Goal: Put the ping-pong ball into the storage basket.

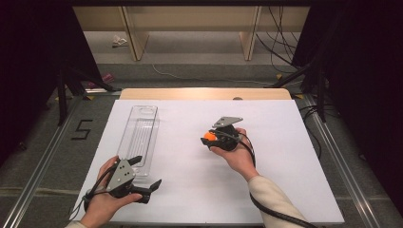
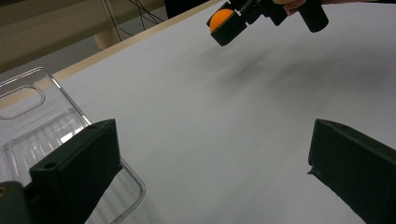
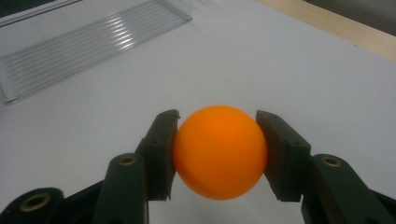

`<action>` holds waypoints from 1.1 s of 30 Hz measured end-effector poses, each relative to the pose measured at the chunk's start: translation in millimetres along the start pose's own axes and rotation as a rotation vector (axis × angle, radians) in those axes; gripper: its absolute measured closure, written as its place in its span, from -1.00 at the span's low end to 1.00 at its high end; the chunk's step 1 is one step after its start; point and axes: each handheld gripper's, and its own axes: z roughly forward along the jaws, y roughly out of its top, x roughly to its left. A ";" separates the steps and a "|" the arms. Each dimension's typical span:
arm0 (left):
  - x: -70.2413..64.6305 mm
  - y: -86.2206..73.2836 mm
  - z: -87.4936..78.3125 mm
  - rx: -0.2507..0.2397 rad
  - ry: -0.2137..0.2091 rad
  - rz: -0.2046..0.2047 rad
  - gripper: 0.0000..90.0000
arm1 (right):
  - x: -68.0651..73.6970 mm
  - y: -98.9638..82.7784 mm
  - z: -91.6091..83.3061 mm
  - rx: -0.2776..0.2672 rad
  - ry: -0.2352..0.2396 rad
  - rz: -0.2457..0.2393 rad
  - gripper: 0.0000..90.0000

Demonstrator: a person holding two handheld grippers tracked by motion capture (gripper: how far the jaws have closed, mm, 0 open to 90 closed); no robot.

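Left gripper (image 1: 148,176) nearest, jaws wide w/ nothing between; right gripper (image 1: 209,137) clamps orange ball (image 1: 208,136).

L gripper sits low at near-left edge of white table (image 1: 285,180), just beside near end of clear plastic tray (image 1: 142,118); in left gripper view its 2 jaws stand far apart over bare tabletop, tray (image 2: 28,121) by one jaw. R gripper (image 3: 217,154) is near table centre, well apart from tray, both pads pressing on ball (image 3: 219,151), 1 each side; ball is above the surface, not in tray (image 3: 88,46).
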 end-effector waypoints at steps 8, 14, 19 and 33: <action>0.2 -0.1 0.1 0.001 0.000 0.001 -0.96 | 5.0 4.4 -0.1 -0.010 0.010 -0.012 0.14; 0.2 -0.1 0.1 0.002 0.001 0.002 -0.96 | 9.1 7.2 0.2 -0.014 0.017 -0.019 0.14; 0.3 -0.1 0.0 0.002 0.001 0.002 -0.95 | 10.9 8.1 0.6 -0.017 0.018 -0.023 0.14; 0.5 -0.2 0.1 0.003 0.002 0.004 -0.95 | 16.7 15.3 -0.2 -0.035 0.027 -0.039 0.14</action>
